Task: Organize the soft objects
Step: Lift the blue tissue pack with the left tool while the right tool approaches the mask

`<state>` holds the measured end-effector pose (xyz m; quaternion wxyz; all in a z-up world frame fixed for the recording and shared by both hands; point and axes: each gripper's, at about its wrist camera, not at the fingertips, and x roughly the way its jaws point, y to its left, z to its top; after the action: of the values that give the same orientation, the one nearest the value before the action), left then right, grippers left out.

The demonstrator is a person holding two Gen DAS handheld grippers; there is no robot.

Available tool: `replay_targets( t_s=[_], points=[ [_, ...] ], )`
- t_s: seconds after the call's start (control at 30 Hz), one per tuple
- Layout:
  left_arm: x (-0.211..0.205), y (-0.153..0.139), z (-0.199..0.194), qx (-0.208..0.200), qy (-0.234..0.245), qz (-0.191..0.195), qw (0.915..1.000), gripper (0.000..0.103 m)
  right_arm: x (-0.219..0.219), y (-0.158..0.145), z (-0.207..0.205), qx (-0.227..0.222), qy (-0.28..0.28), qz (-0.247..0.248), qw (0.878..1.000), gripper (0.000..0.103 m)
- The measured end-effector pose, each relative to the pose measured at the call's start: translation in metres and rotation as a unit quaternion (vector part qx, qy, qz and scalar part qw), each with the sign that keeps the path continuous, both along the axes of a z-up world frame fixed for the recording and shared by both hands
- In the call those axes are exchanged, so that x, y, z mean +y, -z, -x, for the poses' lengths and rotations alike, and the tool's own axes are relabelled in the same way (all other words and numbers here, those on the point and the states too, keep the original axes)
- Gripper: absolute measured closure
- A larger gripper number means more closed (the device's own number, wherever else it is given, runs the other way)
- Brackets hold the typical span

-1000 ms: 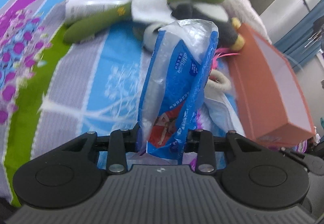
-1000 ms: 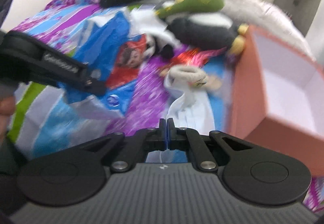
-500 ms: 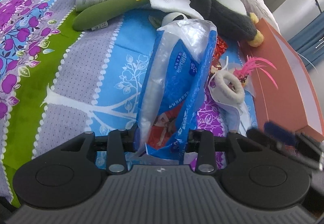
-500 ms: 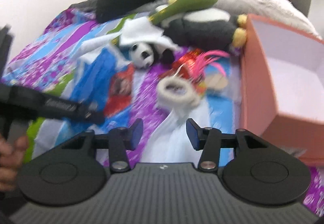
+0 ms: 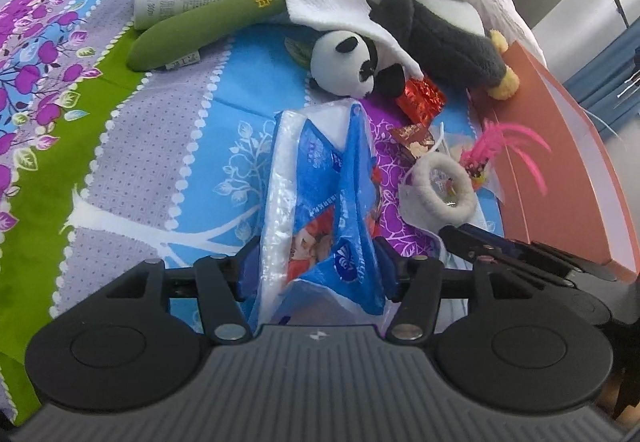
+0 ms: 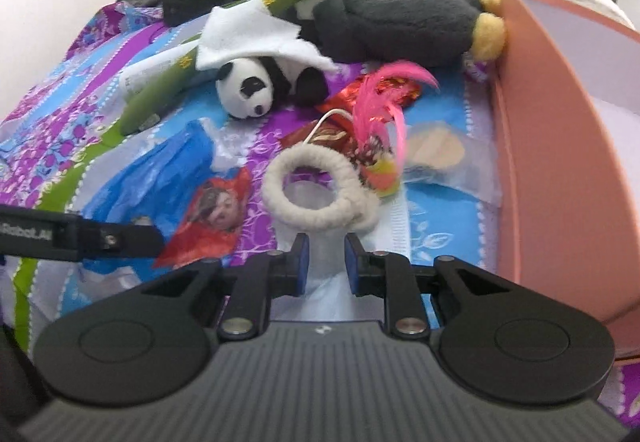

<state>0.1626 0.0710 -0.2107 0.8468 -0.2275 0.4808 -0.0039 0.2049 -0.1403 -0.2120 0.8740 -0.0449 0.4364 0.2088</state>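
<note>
In right view only — clear packet (image 6: 448, 162).

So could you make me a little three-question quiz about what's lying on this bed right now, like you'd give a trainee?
1. True or false: the small panda plush lies inside the orange box.
2. What drapes partly over the panda? A) white cloth B) black garment C) pink feather toy
3. Fill in: the blue plastic bag stands between the fingers of the ____ tongs.

Key: 1 false, it lies on the bedspread. 2 A. 3 left; those jaws are opening.
</note>
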Motion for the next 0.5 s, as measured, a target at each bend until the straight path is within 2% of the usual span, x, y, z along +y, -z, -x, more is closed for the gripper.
replay_targets(
  t_s=[0.07, 0.17, 0.23, 0.3, 0.37, 0.5],
  points=[
    [-0.002, 0.005, -0.002, 0.007, -0.001, 0.004, 1.0, 0.04, -0.002, 0.001, -0.002, 0.012, 0.007, -0.012, 1.0, 0.088],
    [-0.005, 0.009, -0.003, 0.006, 0.002, -0.001, 1.0, 0.041, -0.003, -0.006, 0.001, 0.006, 0.004, -0.015, 1.0, 0.095],
    [-0.004, 0.009, -0.002, 0.001, 0.0, -0.002, 1.0, 0.046, -0.003, -0.011, 0.003, 0.0, 0.003, -0.015, 1.0, 0.095],
    [-0.003, 0.008, -0.001, 0.003, -0.004, -0.006, 1.0, 0.06, -0.003, -0.017, 0.004, -0.004, 0.003, -0.013, 1.0, 0.095],
    [0.0, 0.004, 0.001, -0.002, -0.009, -0.004, 0.9999, 0.067, -0.004, -0.024, 0.007, -0.005, 0.006, -0.016, 1.0, 0.095],
    [0.003, -0.012, 0.008, -0.018, -0.018, -0.007, 0.9996, 0.07, -0.008, -0.036, 0.011, 0.002, 0.016, -0.031, 0.999, 0.095]
  ],
)
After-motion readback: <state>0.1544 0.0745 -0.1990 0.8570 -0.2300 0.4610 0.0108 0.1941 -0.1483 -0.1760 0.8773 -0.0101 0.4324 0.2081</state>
